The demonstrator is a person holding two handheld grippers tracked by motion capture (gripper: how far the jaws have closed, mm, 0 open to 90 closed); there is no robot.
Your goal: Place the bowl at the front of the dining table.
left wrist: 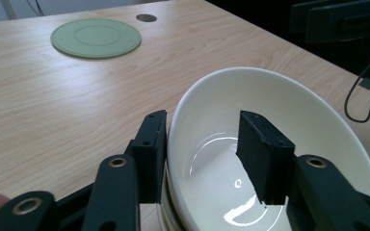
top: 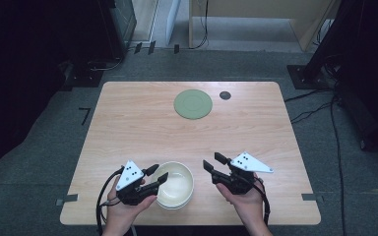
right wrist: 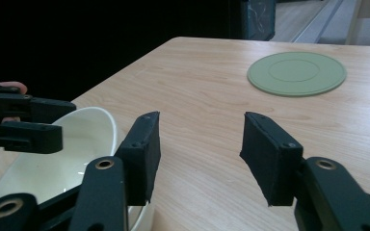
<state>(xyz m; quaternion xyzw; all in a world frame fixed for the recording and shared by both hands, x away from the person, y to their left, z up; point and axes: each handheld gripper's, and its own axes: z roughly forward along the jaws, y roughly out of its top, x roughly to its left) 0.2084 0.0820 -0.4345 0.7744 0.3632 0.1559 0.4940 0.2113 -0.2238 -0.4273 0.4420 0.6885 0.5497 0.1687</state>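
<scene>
Nearest, the left gripper point(top: 156, 175) straddles the white bowl's point(top: 177, 185) rim, jaws apart; the right gripper point(top: 213, 162) – jaws apart, empty – hovers beside. Farther across the pale wood surface point(top: 138, 123) lies a green disc point(top: 193, 104). No writing is legible.

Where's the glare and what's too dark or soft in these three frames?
High view: table evenly lit, surroundings nearly black, whole frame slightly soft. Left gripper view: bright specular spots inside the white bowl; the left claw close to the lens is soft, with little surface detail. Right gripper view: background left of the table is black; green plate stays readable; the right claw is dark.
</scene>
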